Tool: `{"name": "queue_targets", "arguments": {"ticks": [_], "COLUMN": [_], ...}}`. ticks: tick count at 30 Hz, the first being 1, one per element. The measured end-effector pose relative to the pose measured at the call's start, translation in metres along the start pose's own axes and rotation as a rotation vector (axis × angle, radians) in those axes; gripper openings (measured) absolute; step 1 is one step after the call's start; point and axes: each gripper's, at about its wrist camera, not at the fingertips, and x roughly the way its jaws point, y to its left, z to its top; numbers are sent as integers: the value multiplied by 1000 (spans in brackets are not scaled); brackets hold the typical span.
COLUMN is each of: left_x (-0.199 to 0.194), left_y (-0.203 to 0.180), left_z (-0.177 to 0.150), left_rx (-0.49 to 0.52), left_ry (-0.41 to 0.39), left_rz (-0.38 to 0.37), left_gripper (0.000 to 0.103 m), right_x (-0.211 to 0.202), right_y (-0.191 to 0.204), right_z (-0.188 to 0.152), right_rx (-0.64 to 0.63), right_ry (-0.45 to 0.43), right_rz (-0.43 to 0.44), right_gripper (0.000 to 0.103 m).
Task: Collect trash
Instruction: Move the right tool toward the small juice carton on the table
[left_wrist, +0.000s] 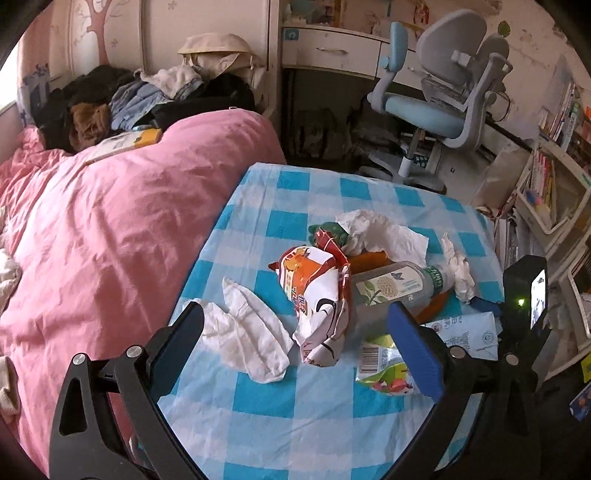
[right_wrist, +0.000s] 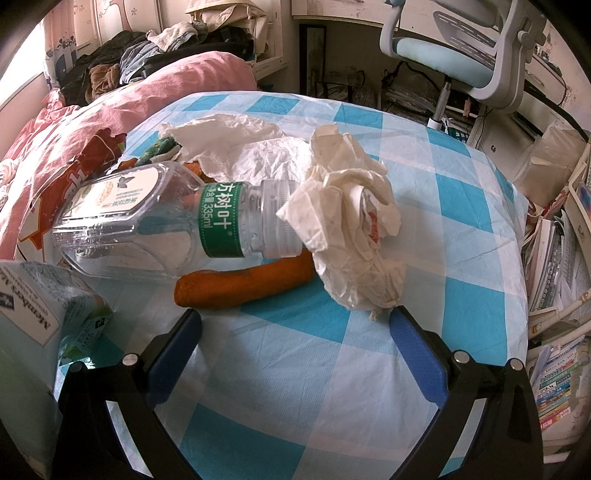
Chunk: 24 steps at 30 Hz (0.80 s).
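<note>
On checkered table (right_wrist: 461, 206), bottle (right_wrist: 166, 225) labelled "335ml", carton (right_wrist: 33, 314) reading "Member's", both tools (left_wrist: 295, 325) (right_wrist: 295, 325) open, empty.

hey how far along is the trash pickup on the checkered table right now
Nothing looks collected yet. Both the left hand-held gripper and right hand-held gripper are open and empty. Still left on the table: the plastic bottle, crumpled tissue, snack bag, flat tissue and other wrappers.

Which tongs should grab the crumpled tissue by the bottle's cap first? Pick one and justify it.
Right. The right tongs are open, and the crumpled tissue sits just ahead of their fingertips, beside the bottle. The left tongs are open too, but face the snack bag, with that tissue far off to their right.
</note>
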Motion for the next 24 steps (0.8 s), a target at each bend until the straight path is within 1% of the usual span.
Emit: {"name": "queue_targets", "arguments": {"ticks": [4, 7, 10, 12, 14, 17, 19, 20, 21, 24], "left_x": [-2, -1, -1, -4, -6, -5, -7, -8, -9, -13], "left_y": [5, 3, 3, -1, -5, -10, -10, -10, -10, -7], "left_z": [-3, -10, -13, -13, -14, -15, -15, -15, -15, -16], "left_rx": [-21, -3, 6, 25, 46, 68, 73, 73, 71, 58], "left_ry": [10, 18, 29, 15, 2, 3, 1, -2, -6, -12], "left_rz": [-13, 14, 15, 16, 33, 33, 25, 25, 25, 19], "left_gripper": [96, 96, 96, 96, 96, 96, 96, 96, 96, 96], "right_x": [0, 0, 1, 1, 1, 1, -1, -7, -17, -60], "right_y": [0, 0, 0, 0, 0, -2, -6, -9, -8, -10], "right_z": [0, 0, 0, 0, 0, -1, -2, -3, -3, -5], "right_rx": [0, 0, 0, 1, 1, 17, 37, 55, 63, 73], "right_ry": [0, 0, 0, -1, 0, 29, 65, 65, 44, -72], "right_rz": [0, 0, 0, 1, 0, -3, -23, -36, -44, -87], "right_gripper": [97, 97, 97, 97, 97, 97, 97, 97, 97, 97]}}
